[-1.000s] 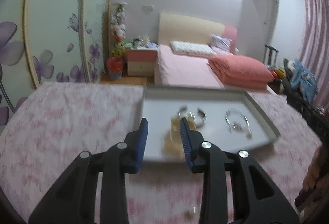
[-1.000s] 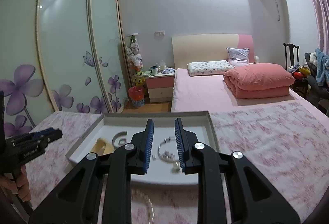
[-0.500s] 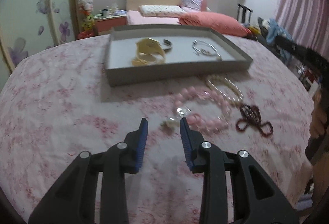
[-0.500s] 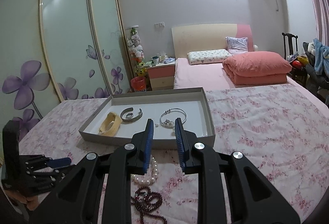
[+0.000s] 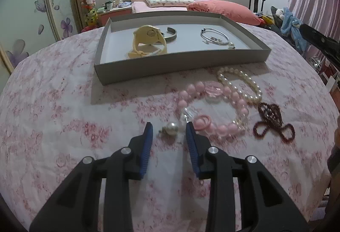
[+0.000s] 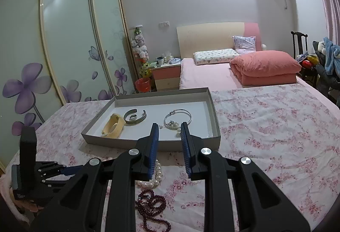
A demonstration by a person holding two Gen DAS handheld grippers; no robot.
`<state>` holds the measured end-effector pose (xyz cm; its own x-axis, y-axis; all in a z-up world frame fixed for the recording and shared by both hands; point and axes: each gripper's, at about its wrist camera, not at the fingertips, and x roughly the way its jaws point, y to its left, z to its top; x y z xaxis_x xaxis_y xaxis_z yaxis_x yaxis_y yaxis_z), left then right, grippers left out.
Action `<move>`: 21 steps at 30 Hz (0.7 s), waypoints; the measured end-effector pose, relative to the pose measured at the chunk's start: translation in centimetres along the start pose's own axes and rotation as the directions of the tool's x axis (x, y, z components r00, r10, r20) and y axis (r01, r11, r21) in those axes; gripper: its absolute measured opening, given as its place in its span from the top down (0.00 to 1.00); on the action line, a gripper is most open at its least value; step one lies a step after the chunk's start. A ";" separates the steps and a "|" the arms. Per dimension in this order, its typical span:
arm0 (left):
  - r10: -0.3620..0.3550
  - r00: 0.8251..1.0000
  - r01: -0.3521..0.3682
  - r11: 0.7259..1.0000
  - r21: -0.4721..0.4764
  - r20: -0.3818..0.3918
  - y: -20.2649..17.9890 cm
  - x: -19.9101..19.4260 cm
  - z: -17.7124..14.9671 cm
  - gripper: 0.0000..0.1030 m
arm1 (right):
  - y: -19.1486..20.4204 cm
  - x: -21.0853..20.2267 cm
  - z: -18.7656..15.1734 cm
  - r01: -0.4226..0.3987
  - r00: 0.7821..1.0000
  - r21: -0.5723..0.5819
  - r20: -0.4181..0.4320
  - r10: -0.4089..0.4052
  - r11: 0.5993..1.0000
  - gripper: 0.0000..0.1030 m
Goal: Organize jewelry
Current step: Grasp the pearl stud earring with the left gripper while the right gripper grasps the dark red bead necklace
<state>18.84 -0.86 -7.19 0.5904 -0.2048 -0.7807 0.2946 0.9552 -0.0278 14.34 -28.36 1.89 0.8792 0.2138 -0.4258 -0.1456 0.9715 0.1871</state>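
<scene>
Your left claw (image 5: 169,128) stands apart around the pearl (image 5: 172,127): small, hard, slippery, so pinch across its middle.

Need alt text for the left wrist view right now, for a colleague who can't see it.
The left gripper hovers open over a pearl earring on a pink floral bedspread. Beyond lie a pink bead bracelet, a pearl bracelet and dark red beads, then a grey tray holding bangles.
</scene>
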 end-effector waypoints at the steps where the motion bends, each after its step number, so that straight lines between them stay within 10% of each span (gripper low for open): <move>1: 0.006 1.000 -0.006 1.000 0.000 -0.001 0.0 0.1 0.1 0.68 | 0.0 0.0 0.0 -0.001 1.000 0.001 -0.001 0.001 1.000 0.78; 14: 0.071 0.997 -0.070 0.995 -0.075 0.016 2.3 -0.5 0.4 0.81 | 0.1 -0.1 -1.2 -0.059 0.993 0.001 -0.102 0.059 0.998 0.78; 21: 0.132 0.990 -0.121 0.979 -0.161 0.057 6.0 -2.8 0.1 0.81 | 1.2 0.8 -4.4 -0.138 0.950 -0.076 -0.293 0.110 0.988 0.43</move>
<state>19.07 5.44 -5.08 0.6662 -0.0888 -0.7405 0.0961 0.9948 -0.0328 12.87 -26.56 -2.07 0.6863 0.3398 -0.6431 -0.2995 0.9377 0.1759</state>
